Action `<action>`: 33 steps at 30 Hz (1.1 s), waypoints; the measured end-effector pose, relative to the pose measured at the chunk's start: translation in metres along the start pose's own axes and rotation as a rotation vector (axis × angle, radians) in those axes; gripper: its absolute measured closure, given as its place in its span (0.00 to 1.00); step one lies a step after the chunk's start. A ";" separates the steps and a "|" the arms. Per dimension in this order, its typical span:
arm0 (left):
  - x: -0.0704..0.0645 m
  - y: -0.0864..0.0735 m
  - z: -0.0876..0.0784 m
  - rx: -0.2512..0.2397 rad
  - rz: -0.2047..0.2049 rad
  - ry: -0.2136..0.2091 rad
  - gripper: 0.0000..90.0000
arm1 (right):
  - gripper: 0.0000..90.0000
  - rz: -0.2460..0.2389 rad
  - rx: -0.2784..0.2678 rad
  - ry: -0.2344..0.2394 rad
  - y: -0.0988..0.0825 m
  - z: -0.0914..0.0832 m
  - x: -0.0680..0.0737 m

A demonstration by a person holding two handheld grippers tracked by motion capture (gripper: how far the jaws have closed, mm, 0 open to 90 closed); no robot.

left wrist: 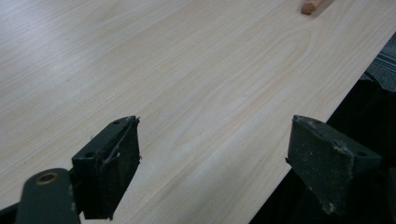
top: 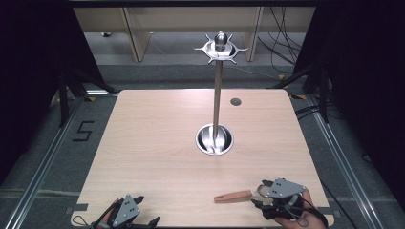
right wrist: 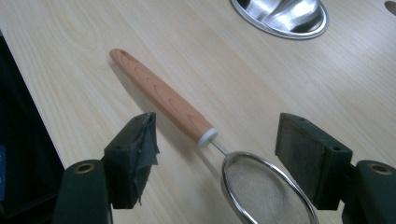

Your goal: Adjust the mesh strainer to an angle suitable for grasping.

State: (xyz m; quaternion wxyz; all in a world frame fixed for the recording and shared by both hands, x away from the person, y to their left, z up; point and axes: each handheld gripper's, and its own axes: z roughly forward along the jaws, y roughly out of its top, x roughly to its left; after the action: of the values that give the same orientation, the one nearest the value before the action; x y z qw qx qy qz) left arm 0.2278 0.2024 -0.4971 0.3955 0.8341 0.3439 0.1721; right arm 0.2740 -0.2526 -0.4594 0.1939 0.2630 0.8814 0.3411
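Observation:
A small mesh strainer (right wrist: 266, 196) with a wooden handle (right wrist: 161, 95) lies flat on the pale wooden table (top: 157, 143), near its front right edge. The handle (top: 234, 196) points left. My right gripper (top: 261, 193) is open, and its jaws stand on either side of the strainer's metal ring and neck (right wrist: 217, 154) without touching them. At the front left corner, my left gripper (top: 147, 210) is open over bare wood (left wrist: 215, 158) with nothing between its pads. The handle's tip (left wrist: 312, 5) shows far off in the left gripper view.
A tall metal stand rises from a round steel base (top: 214, 139) in the middle of the table, with a ring of hooks (top: 220, 47) at its top. The base (right wrist: 280, 14) lies beyond the strainer. A dark round hole (top: 235, 101) is at the back right.

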 end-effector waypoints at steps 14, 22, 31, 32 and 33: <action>0.001 0.000 0.000 0.006 0.004 -0.003 0.18 | 0.41 -0.098 0.139 0.108 0.031 0.032 0.002; 0.001 0.000 -0.001 0.003 0.005 -0.003 0.18 | 0.43 -0.210 0.231 0.200 0.049 0.057 0.001; 0.000 0.000 0.000 -0.003 0.003 0.003 0.18 | 0.46 -0.205 0.334 0.258 0.050 0.070 -0.002; 0.000 0.000 -0.001 -0.005 0.003 0.004 0.18 | 0.47 -0.205 0.344 0.255 0.050 0.071 -0.003; 0.000 0.000 -0.001 -0.006 0.009 0.002 0.18 | 0.47 -0.210 0.347 0.257 0.050 0.072 -0.003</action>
State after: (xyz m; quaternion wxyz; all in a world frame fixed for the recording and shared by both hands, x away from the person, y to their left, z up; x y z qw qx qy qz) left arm 0.2276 0.2028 -0.4964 0.3967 0.8343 0.3400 0.1760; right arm 0.3308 -0.1874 -0.4738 0.0665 0.1536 0.9668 0.1932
